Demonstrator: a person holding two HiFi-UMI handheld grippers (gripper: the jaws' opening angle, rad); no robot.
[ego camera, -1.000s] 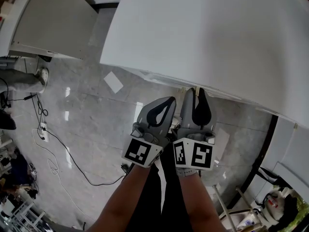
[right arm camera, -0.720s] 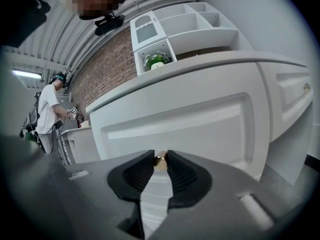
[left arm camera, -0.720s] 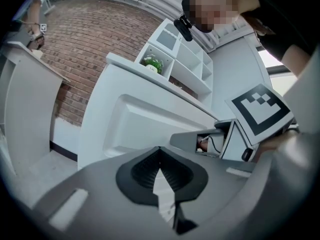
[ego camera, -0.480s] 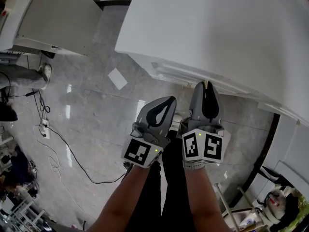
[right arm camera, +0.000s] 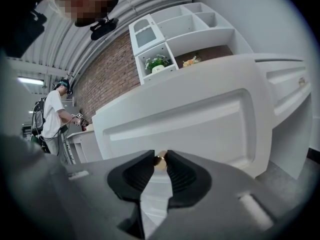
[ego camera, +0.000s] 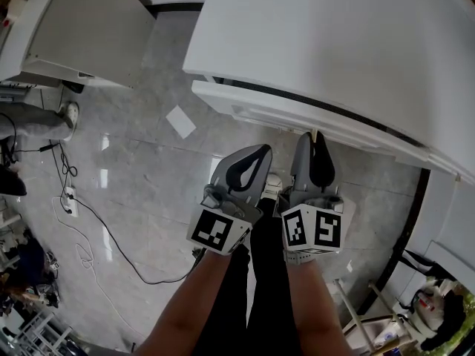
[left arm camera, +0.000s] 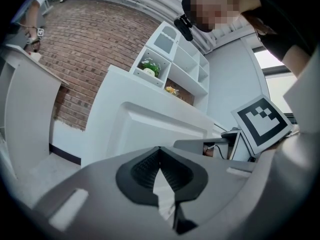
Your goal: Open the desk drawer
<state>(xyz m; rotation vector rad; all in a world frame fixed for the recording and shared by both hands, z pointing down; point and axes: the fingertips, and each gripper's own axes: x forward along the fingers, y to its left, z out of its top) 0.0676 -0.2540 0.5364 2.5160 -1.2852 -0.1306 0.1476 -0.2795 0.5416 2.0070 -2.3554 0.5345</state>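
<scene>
Nothing legible shows anywhere. The marker cubes (ego camera: 219, 232) bear only black-and-white square patterns (no letters or digits).

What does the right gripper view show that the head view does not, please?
Only the right gripper view shows the small brass knob clamped in the jaws of the right gripper. Only the head view shows the grey marble floor, a white sheet of paper and the left gripper. Both show the white panelled drawer front.

Two grippers, the left gripper (ego camera: 260, 153) and the right gripper (ego camera: 312, 136); one drawer (ego camera: 297, 117); one brass knob (right arm camera: 159, 160); one paper sheet (ego camera: 180, 121).
</scene>
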